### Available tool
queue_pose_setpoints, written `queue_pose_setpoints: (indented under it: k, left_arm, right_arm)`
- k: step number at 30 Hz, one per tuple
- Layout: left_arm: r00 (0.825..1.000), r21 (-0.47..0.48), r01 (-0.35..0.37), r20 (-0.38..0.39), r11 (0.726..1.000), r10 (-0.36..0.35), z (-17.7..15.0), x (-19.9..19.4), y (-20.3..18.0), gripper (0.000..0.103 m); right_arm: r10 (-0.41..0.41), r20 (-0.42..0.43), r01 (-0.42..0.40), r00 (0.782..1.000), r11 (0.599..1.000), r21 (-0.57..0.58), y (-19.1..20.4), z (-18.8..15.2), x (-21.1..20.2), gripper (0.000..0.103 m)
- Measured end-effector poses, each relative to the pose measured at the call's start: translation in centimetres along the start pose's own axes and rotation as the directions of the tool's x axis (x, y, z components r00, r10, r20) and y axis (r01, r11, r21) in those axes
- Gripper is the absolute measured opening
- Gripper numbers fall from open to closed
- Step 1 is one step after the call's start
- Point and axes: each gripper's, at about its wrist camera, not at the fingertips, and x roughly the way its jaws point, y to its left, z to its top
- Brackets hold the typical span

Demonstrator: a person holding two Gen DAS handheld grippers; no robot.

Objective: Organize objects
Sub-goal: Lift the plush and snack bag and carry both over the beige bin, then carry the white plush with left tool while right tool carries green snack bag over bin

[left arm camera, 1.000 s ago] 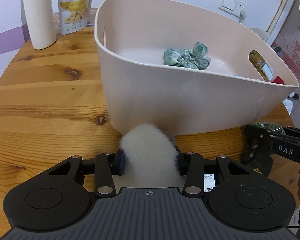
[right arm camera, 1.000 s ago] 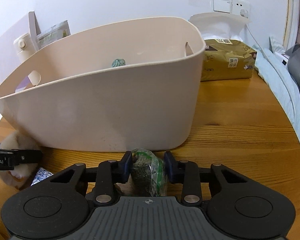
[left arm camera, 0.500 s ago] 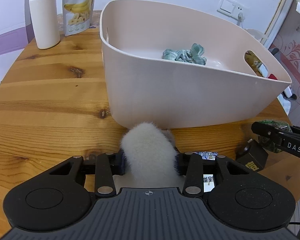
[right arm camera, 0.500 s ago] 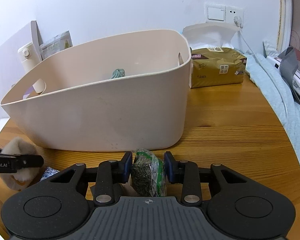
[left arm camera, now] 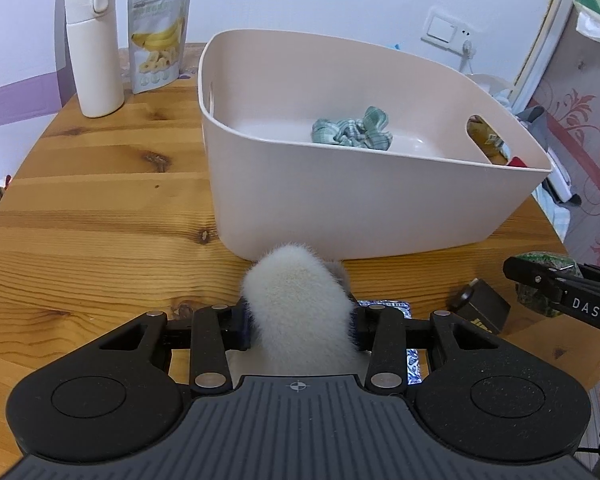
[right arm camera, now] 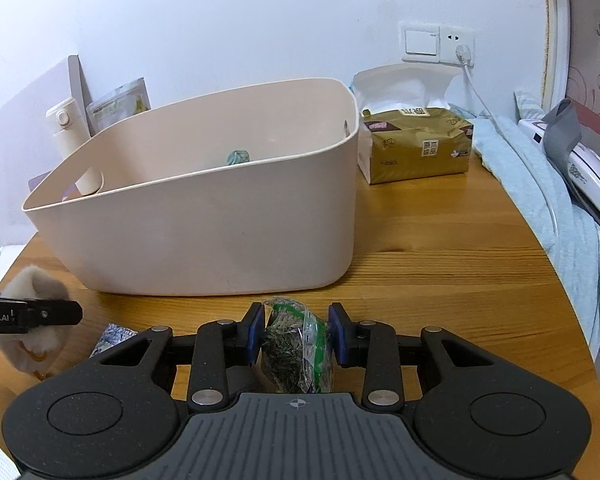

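A pale pink bin (left arm camera: 380,200) stands on the round wooden table (left arm camera: 100,208), with a green checked scrunchie (left arm camera: 350,133) inside. My left gripper (left arm camera: 300,320) is shut on a white fluffy toy (left arm camera: 298,300), held in front of the bin's near wall. My right gripper (right arm camera: 296,334) is shut on a clear packet of green dried leaves (right arm camera: 296,348), also in front of the bin (right arm camera: 220,232). The toy shows at the left in the right wrist view (right arm camera: 32,320). The packet shows at the right in the left wrist view (left arm camera: 548,284).
A white flask (left arm camera: 94,48) and a banana chip pouch (left arm camera: 158,36) stand at the table's back left. A gold tissue pack (right arm camera: 416,144) sits right of the bin. A small black box (left arm camera: 480,312) and a blue-white sachet (left arm camera: 384,306) lie on the table below the grippers.
Both grippers have lifted and drawn back from the bin with their objects still held, so the bin's inside shows more.
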Motion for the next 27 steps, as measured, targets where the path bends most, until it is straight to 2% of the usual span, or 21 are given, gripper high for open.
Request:
queue_pose_setpoints:
  k: [15,27]
  left_arm:
    - [0.996,0.027,0.011,0.089,1.0,-0.013,0.3,-3.8,-0.6,0.041]
    - [0.985,0.056,0.019,0.169,0.998,-0.028,1.3,-6.7,-1.4,0.041]
  right_arm:
    - [-0.009,0.061,0.009,0.998,1.0,-0.001,0.1,-0.3,-2.7,0.033]
    - [-0.021,0.13,0.023,0.991,1.0,-0.01,0.0,0.5,-5.1,0.033]
